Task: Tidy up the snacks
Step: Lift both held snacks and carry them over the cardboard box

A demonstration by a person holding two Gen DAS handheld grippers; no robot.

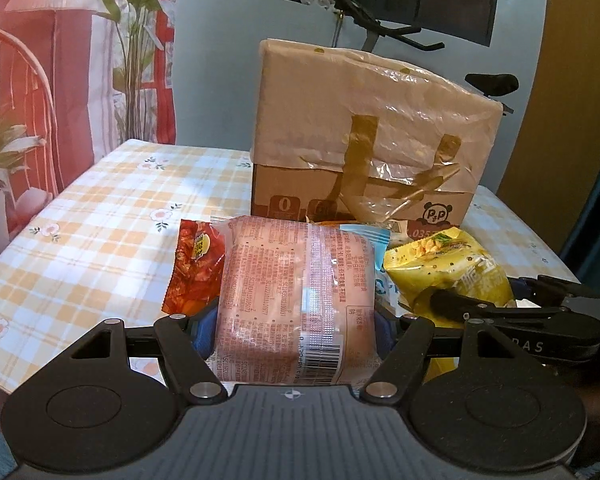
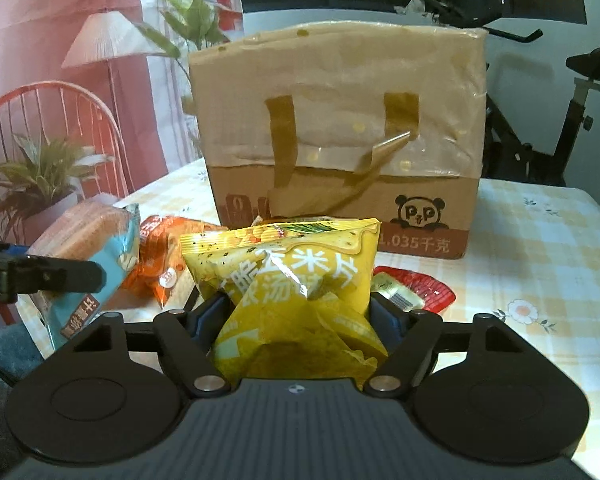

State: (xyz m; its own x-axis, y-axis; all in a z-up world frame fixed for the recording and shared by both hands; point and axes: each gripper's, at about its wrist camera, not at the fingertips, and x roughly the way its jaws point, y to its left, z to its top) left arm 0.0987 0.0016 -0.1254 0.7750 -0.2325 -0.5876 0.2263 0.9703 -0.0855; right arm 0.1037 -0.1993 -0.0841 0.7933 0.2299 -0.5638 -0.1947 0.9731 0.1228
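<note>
My left gripper (image 1: 296, 332) is shut on a clear-wrapped bread packet (image 1: 296, 296) with pink print, held above the table; the packet also shows in the right wrist view (image 2: 88, 240). My right gripper (image 2: 300, 316) is shut on a yellow corn chip bag (image 2: 296, 280), which also shows in the left wrist view (image 1: 452, 268). A tall cardboard box (image 1: 372, 136) wrapped in tape stands just behind both packets, also in the right wrist view (image 2: 340, 132). A red snack packet (image 1: 194, 268) and an orange packet (image 2: 164, 256) lie on the table in front of the box.
The table has a yellow checked floral cloth (image 1: 120, 208). Another red packet (image 2: 420, 288) lies right of the yellow bag. An exercise bike (image 2: 572, 120) stands behind the table at the right. A red chair and plants (image 2: 40, 176) are at the left.
</note>
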